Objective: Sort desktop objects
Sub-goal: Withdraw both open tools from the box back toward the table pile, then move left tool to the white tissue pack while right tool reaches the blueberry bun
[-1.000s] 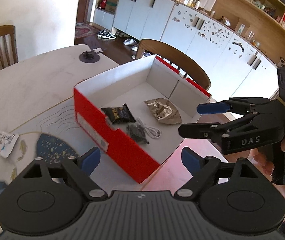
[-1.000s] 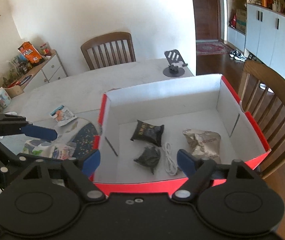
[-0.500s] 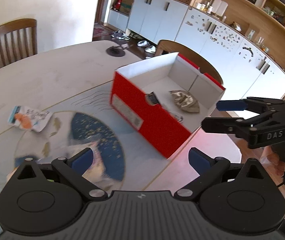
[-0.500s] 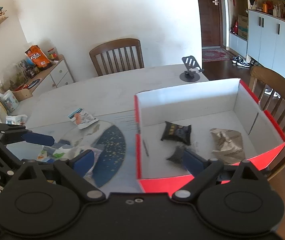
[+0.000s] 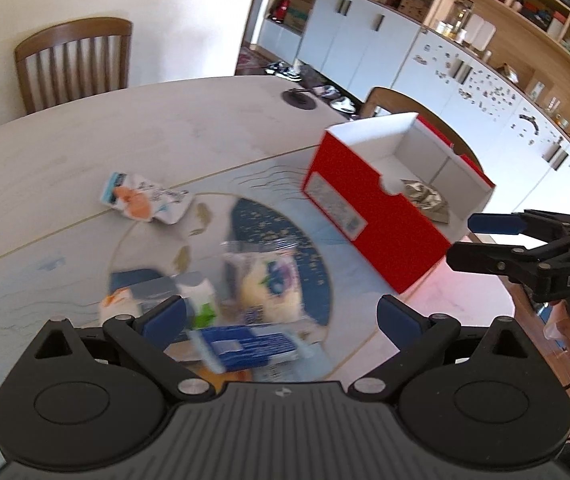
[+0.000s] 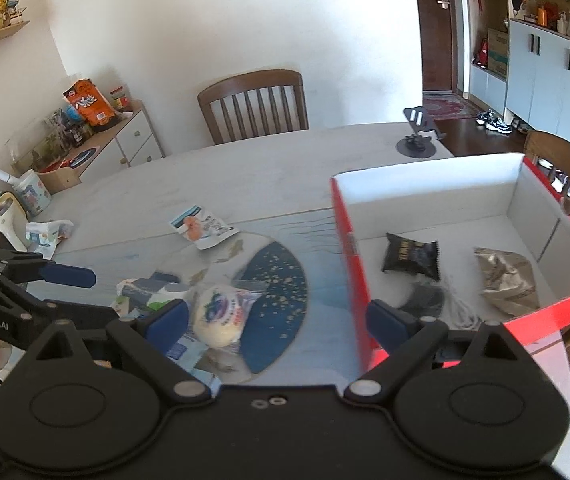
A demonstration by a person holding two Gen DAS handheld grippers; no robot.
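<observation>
Shift: we have swung both grippers off the red box (image 5: 377,216) toward the loose packets.
Left gripper (image 5: 281,316): we hold its fingers apart, empty, above the bread packet (image 5: 263,280) and blue packet (image 5: 245,348).
Right gripper (image 6: 277,320): spread wide, empty; box ahead to our right.
Box contents: black packet (image 6: 411,258), foil bag (image 6: 505,280), white cable (image 6: 459,306).

A wooden chair (image 6: 253,104) stands behind the pale table (image 6: 245,160). A black phone stand (image 6: 419,136) sits at the table's far edge. White cupboards (image 5: 365,44) line the wall, shoes (image 6: 493,122) on the floor below.
</observation>
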